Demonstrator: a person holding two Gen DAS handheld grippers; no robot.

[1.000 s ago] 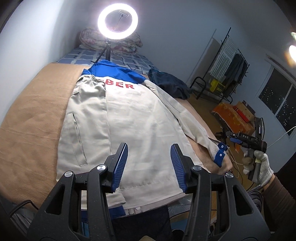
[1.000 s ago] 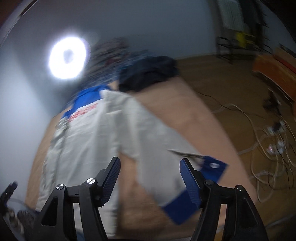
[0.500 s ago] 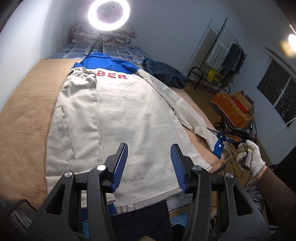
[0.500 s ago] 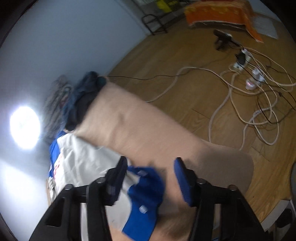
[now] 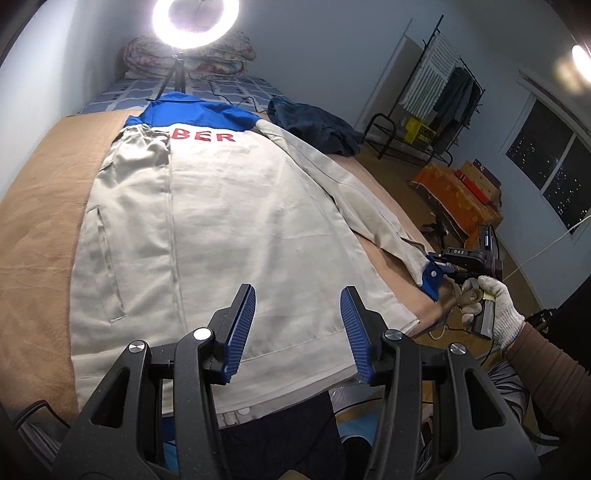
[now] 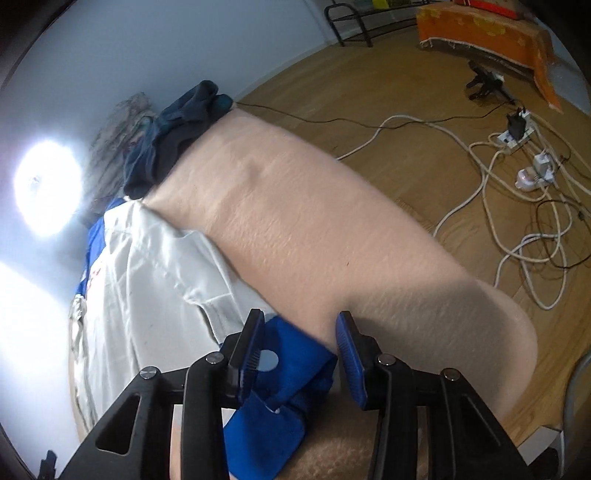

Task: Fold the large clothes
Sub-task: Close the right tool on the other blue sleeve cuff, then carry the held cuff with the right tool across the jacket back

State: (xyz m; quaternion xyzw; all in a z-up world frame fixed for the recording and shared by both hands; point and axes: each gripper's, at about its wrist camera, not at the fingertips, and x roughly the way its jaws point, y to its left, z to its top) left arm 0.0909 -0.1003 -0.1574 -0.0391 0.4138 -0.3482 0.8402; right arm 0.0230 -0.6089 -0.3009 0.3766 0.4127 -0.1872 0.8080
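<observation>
left gripper – jaws apart over jacket, nothing in them | right gripper – closing around blue cuff, not pinching yet

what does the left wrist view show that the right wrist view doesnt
Only the left wrist view: the whole beige jacket spread back-up with its red lettering, the left tool open above the hem, the gloved hand, a clothes rack and a window.

Only the right wrist view: the right tool, its jaws closing around the blue cuff, and tangled cables on the wood floor.

Both: the jacket, cuff, tan blanket, dark garment, ring light.
</observation>
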